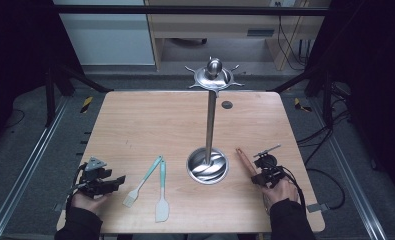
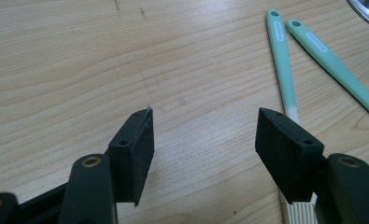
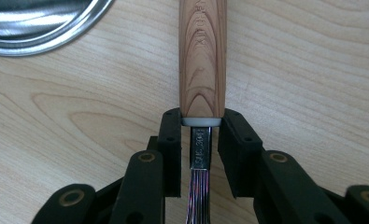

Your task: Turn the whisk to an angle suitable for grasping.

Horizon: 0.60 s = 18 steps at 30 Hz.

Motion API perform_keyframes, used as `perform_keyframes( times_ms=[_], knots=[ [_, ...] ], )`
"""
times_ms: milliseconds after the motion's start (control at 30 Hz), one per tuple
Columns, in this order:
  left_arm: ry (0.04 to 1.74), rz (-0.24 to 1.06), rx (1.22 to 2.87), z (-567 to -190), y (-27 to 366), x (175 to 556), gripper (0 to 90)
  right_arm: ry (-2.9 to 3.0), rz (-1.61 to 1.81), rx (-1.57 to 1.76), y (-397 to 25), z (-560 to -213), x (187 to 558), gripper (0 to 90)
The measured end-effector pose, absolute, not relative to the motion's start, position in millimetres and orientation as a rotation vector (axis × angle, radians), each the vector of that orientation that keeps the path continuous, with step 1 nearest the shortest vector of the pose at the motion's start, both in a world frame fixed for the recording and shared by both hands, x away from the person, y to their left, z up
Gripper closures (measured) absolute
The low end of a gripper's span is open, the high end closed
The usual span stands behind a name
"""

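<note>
Right gripper (image 3: 199, 128): jaws pressed in on a wood-handled utensil (image 3: 202, 56), one jaw each side of the joint where the wooden grip meets a white collar and a stamped metal neck. The metal part runs back between the jaws toward the camera; what tool head it carries can't be told. In the high view the right gripper (image 1: 266, 169) sits just right of the steel stand base (image 1: 208, 166), w/ the utensil's handle (image 1: 245, 160) lying flat on the table (image 1: 135, 115), angled up-left toward the base, tip near its rim but apart from it. The right hand (image 1: 281, 190) grips the tool from the near edge.

Left gripper (image 2: 204, 140): jaws spread wide, nothing between them, bare wood under the gap. In the high view the left gripper (image 1: 101, 179) is well left of the stand base, held by the left hand (image 1: 87, 201) at the near-left corner.

Between the left gripper and the stand base lie two mint-handled utensils: a pastry brush (image 1: 142, 182) and a silicone spatula (image 1: 162, 192). Handle ends nearly meet at the far end, just left of the base; heads fan apart toward the near edge. In the left gripper view the brush (image 2: 283, 65) runs under the right-hand jaw, bristles partly hidden; the spatula's handle (image 2: 331, 60) lies beside it.

Stand: steel pole rises from the round base to a hooked top disc (image 1: 213, 76).
</note>
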<state>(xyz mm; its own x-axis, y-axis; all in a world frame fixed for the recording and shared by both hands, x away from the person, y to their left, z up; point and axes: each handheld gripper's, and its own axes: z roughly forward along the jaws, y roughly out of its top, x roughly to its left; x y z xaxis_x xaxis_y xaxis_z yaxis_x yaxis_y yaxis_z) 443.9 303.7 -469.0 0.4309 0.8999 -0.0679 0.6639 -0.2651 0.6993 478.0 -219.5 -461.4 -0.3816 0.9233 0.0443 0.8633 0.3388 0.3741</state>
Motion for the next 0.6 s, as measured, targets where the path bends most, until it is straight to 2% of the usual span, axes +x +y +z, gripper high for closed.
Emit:
perform_keyframes(
  times_ms=[333,433,533,600],
  knots=[
    [1.313,0.454,2.025,-469.2,303.6,444.0,37.0,2.447,0.452,1.592,-217.0,-471.1,480.7,70.5],
    [1.316,0.452,2.024,-469.6,303.5,444.1,37.0,2.453,0.484,1.593,-218.7,-472.0,479.3,64.3],
    [1.314,0.453,2.027,-469.3,303.6,444.0,37.0,2.461,0.476,1.583,-218.8,-470.6,475.9,65.6],
    [1.315,0.453,2.025,-469.4,303.7,444.0,37.0,2.466,0.461,1.576,-219.6,-469.9,474.3,70.1]
  ],
)
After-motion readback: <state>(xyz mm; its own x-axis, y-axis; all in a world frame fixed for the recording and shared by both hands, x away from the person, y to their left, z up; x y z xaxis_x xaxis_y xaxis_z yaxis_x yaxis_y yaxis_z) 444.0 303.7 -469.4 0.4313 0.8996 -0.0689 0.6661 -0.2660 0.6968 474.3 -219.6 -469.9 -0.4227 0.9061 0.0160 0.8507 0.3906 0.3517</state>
